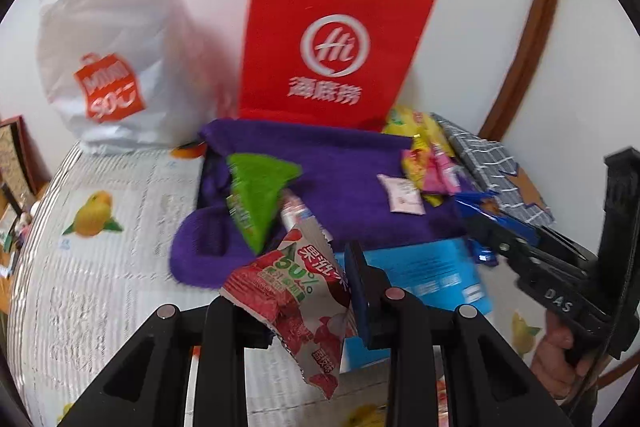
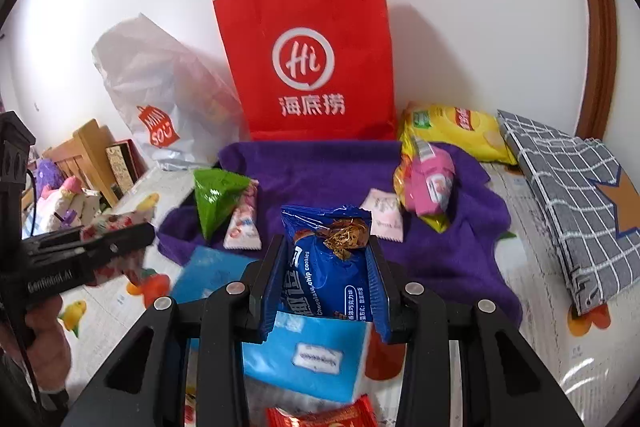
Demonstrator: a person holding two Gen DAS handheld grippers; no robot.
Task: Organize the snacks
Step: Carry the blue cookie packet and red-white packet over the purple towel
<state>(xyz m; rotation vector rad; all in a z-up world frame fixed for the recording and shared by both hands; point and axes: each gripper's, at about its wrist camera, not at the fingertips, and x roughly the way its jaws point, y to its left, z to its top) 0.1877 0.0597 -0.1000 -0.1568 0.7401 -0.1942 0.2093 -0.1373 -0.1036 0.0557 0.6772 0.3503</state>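
My left gripper (image 1: 296, 291) is shut on a red lychee candy packet (image 1: 296, 291), lifted above the table; in the right wrist view it (image 2: 120, 239) appears at far left with the packet (image 2: 120, 223). My right gripper (image 2: 328, 267) is shut on a blue chocolate chip cookie packet (image 2: 324, 267); in the left wrist view it (image 1: 480, 215) is at right with the blue packet (image 1: 474, 203). On the purple towel (image 2: 320, 167) lie a green triangular packet (image 2: 216, 195), a pink-white packet (image 2: 242, 223), a pale pink sachet (image 2: 384, 215) and a pink and yellow bundle (image 2: 428, 183).
A red paper bag (image 2: 312, 51) stands against the wall behind the towel, a white plastic bag (image 2: 160, 87) to its left. A yellow chip bag (image 2: 460, 127) and a grey checked box (image 2: 576, 195) lie at right. A blue box (image 2: 304, 351) lies below my right gripper.
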